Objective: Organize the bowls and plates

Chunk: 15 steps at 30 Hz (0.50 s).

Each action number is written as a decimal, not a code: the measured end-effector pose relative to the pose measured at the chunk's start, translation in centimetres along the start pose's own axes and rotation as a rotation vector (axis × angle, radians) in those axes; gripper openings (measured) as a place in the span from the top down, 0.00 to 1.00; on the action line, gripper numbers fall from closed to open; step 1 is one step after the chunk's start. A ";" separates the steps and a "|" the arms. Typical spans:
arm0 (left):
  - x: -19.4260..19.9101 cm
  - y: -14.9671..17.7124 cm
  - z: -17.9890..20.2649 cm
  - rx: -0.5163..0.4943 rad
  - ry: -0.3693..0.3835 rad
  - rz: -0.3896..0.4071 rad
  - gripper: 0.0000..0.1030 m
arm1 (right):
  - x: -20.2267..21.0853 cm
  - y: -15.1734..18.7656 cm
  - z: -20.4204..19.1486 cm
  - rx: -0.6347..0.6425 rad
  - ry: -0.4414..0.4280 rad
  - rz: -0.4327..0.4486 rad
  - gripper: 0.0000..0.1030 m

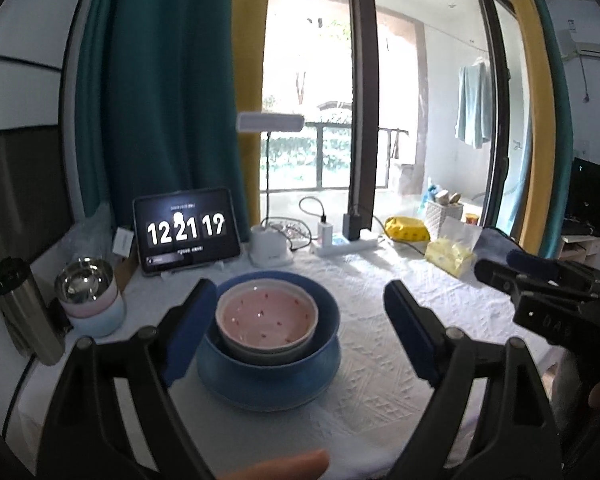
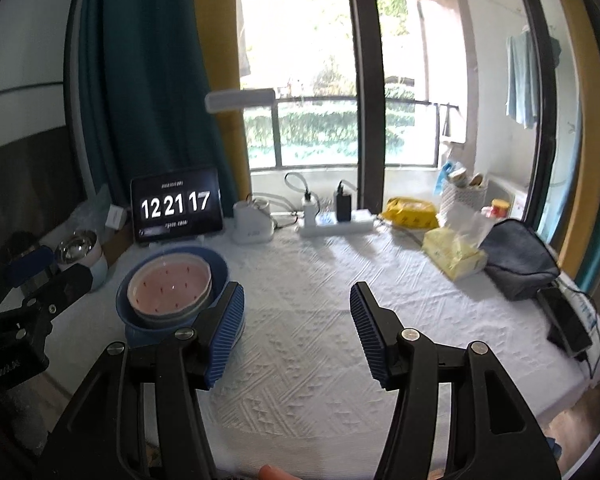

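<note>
Bowls (image 1: 266, 320) stacked, pink in blue, between spread left tongs (image 1: 300, 330), untouched. Right tongs (image 2: 296, 336) spread, empty, beside.

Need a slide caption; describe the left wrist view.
Open left gripper above pink bowl nested in blue bowl.

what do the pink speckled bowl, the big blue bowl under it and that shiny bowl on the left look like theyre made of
Pink speckled bowl: likely glazed ceramic; glossy inside, thick pale rim.
Big blue bowl: probably ceramic with a matte or satin glaze; even colour, soft sheen, thick wall.
Shiny bowl: its inside looks like polished stainless steel, mirror-like reflections; the pastel pink and blue outside could be plastic or a coating, unclear.
</note>
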<state>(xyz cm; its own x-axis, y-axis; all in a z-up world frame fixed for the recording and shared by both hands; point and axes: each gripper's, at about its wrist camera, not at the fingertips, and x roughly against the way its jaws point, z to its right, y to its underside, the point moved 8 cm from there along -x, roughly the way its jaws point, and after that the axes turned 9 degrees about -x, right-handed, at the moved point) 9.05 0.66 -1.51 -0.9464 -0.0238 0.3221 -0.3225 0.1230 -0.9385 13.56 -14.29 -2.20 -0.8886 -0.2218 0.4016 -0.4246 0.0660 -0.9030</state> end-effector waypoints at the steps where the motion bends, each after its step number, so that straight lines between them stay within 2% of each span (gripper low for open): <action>1: 0.3 -0.2 0.0 -0.005 -0.003 0.009 0.16 | 0.3 -0.2 0.1 -0.001 0.001 0.008 0.43; 15: 5.2 -3.4 0.5 -0.066 -0.031 0.179 0.16 | 4.7 -3.0 1.0 -0.006 0.015 0.133 0.42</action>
<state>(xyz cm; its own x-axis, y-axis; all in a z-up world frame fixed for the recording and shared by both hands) 5.18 -0.42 3.27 -0.9890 -0.0263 0.1458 -0.1481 0.1931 -0.9699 10.80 -16.51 2.23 -0.9396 -0.1961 0.2806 -0.3038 0.0997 -0.9475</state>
